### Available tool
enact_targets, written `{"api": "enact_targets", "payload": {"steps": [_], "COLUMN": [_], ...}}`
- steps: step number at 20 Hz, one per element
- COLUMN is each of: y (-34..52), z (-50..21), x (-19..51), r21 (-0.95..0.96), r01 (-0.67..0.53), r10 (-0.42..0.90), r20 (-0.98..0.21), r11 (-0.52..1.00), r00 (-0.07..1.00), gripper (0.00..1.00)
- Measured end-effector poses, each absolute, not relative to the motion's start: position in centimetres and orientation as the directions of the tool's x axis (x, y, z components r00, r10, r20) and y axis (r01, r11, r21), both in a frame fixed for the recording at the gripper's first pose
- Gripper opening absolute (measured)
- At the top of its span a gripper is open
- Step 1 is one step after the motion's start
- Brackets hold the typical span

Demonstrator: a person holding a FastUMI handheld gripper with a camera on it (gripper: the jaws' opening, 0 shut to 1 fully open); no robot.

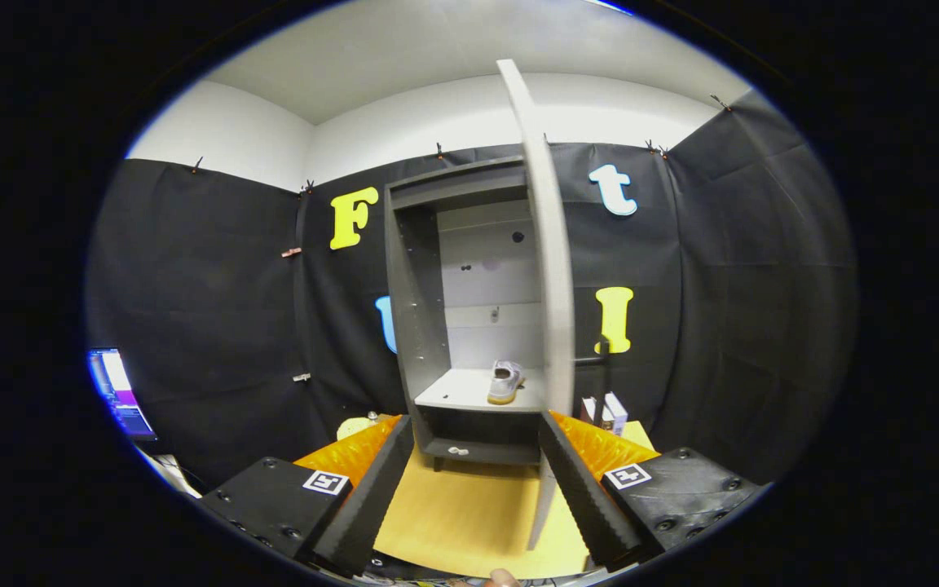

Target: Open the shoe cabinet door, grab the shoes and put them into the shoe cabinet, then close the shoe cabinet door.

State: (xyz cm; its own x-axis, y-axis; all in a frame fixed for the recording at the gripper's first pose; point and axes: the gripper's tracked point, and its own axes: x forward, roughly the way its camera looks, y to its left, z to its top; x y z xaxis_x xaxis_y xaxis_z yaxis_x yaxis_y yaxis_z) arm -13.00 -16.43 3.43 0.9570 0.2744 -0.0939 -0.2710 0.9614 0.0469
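Gripper view, single entry. Claw (476,481): two fingers spread wide apart, nothing between them but bare floor; it pinches nothing and touches nothing.

Shoe cabinet (416,326): grey, tall, standing straight ahead of the fingers and well beyond them, against the black cloth wall. Its front is uncovered, showing a pale back panel and two levels.

Cabinet door (549,269): swung fully outward toward the claw, seen edge-on as a tall pale strip; its lower end reaches down just beside the inner face of the right finger. Whether it touches that finger I cannot tell.

Shoe (505,381): one light-coloured shoe with a tan sole, upright on the middle shelf (457,391), toward the shelf's right side, close to the door's hinge edge, heel end facing the claw.

Lower shelf: a small pale item (458,450) lies there, too small to identify.

Floor (469,514): yellow-tan board under the cabinet and between the fingers.

Small white box (610,412): on the floor beyond the right finger, right of the door.

Screen (115,391): lit, far off to the left of the left finger.
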Motion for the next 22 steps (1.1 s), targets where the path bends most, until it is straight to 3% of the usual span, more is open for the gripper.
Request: {"api": "enact_targets", "payload": {"steps": [6,10,22], "y": [-23.7,-28.1,-23.9], "z": [2.0,1.9,1.7], "x": [-10.5,-7.1,-1.3], "r21": [0.083,0.074,0.058], "r01": [-0.180,-0.181,-0.326], "r10": [0.189,0.188,0.330], "r20": [-0.105,-0.103,-0.089], "r11": [0.980,0.981,0.944], "r00": [0.976,0.977,0.940], "gripper": [0.98,0.98,0.98]}}
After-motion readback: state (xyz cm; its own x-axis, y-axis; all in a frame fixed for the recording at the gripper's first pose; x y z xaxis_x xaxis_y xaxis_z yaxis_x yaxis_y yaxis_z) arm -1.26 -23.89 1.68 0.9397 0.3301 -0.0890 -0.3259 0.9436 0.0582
